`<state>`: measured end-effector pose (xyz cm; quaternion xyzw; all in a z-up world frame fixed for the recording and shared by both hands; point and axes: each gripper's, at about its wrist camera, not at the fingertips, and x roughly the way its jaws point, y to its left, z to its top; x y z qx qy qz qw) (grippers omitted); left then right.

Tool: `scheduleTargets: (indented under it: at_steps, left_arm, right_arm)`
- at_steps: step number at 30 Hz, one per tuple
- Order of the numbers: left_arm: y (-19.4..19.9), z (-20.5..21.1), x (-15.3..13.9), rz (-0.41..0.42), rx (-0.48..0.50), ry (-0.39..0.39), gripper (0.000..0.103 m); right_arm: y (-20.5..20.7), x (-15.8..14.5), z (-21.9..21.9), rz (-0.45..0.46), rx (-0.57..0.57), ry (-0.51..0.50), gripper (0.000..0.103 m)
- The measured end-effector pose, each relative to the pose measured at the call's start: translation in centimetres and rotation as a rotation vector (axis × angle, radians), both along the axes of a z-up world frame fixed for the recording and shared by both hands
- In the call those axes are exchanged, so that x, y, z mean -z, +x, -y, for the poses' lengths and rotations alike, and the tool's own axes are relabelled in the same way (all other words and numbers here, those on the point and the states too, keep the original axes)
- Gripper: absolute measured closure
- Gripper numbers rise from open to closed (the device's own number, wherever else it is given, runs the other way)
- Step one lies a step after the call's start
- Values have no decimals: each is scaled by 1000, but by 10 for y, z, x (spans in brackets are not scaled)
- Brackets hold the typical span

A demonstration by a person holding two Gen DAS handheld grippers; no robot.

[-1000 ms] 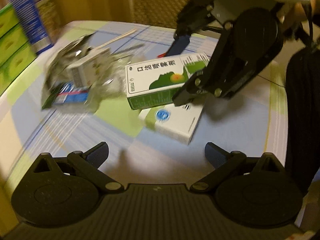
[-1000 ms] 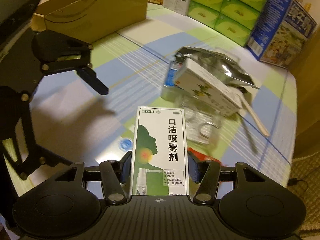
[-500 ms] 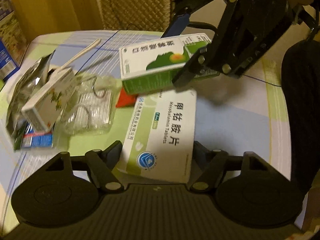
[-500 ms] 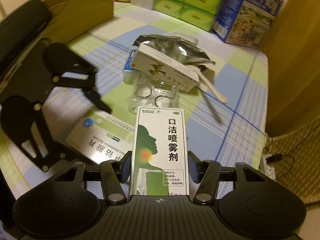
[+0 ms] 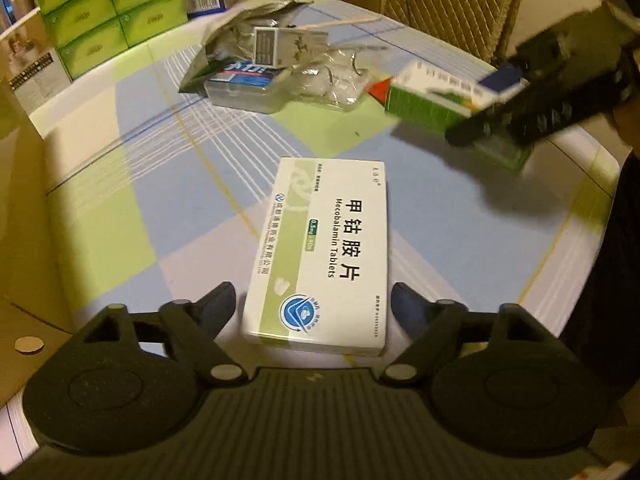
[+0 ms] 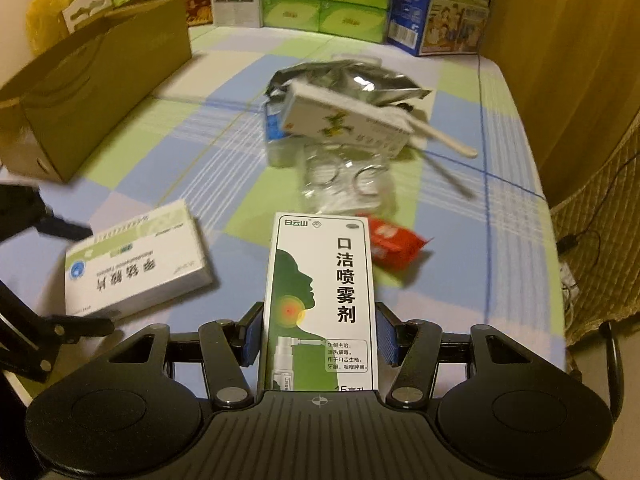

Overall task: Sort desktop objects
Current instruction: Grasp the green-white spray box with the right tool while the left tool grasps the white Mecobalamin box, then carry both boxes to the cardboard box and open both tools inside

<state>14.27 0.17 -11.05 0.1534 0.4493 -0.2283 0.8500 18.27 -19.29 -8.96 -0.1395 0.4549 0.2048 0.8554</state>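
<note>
White tablet box (image 5: pixel 320 256) lies flat between my left gripper (image 5: pixel 314 308) fingers, spread wide, untouched; bare cloth either side. Right gripper (image 6: pixel 318 340) clamps spray box (image 6: pixel 320 300), red packet (image 6: pixel 394 242) just beyond

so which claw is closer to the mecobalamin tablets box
Left. The left claw straddles the Mecobalamin box, open around its near end. The right claw holds the spray box beside it.
</note>
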Motion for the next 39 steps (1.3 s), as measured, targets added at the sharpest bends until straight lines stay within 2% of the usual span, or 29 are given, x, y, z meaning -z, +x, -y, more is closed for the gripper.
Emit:
scheduleTargets:
  at_steps: [6,12,14,22,30,32,39]
  left_arm:
    - [11,6,1,23,38,3,21]
    - [7,12,6,12,44,-16,30]
    - [9,11,6,10,30,-29,34]
    - [15,14,7,3,-47,-49,34]
    - [12,22,5,11,-121,-22,36]
    - [7,24,3,25,-136,-13,36]
    - [-7,21,-14,25,-199,-56,36]
  right_arm:
    - [-16,16,-9,-4,55,1,50]
    - [-22,26,-5,17,109,24,50]
    - [-21,26,-4,22,124,38,50]
    - [-23,28,-3,45,159,60,50]
    - [-32,26,0,55,193,68,50]
    - [-36,23,2,60,204,79,50]
    - [-48,3,5,84,224,116,50]
